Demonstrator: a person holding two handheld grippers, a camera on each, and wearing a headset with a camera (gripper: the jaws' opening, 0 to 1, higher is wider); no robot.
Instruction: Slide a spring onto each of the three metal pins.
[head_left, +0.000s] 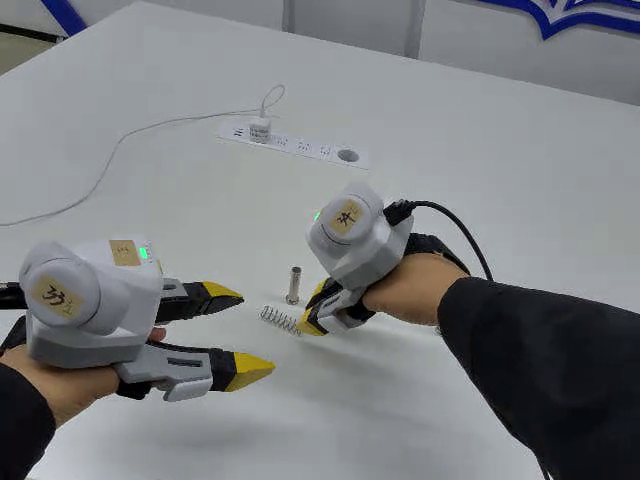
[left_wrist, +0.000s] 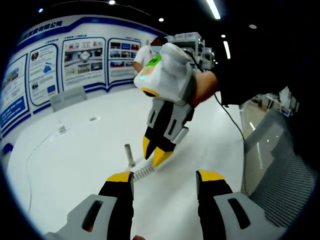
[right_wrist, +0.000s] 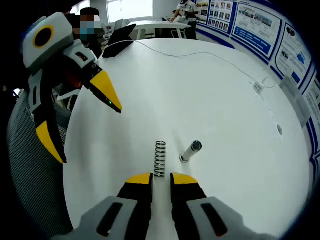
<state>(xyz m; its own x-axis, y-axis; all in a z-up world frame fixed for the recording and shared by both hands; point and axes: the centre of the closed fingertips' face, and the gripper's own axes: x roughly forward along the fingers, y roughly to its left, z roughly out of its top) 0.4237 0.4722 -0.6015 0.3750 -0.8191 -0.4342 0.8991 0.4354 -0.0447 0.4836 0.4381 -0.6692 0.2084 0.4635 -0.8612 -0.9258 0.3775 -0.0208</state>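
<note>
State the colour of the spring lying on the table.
The spring is silvery bare metal; the right gripper view shows it best.

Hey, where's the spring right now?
The spring lies flat on the white table, mid-frame in the head view, just nearer the person than the upright metal pin, one end at the tips of the right gripper.

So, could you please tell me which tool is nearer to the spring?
Right. The right tool has its tips at one end of the spring; the left tool is open, off to the side and clear of it.
</note>
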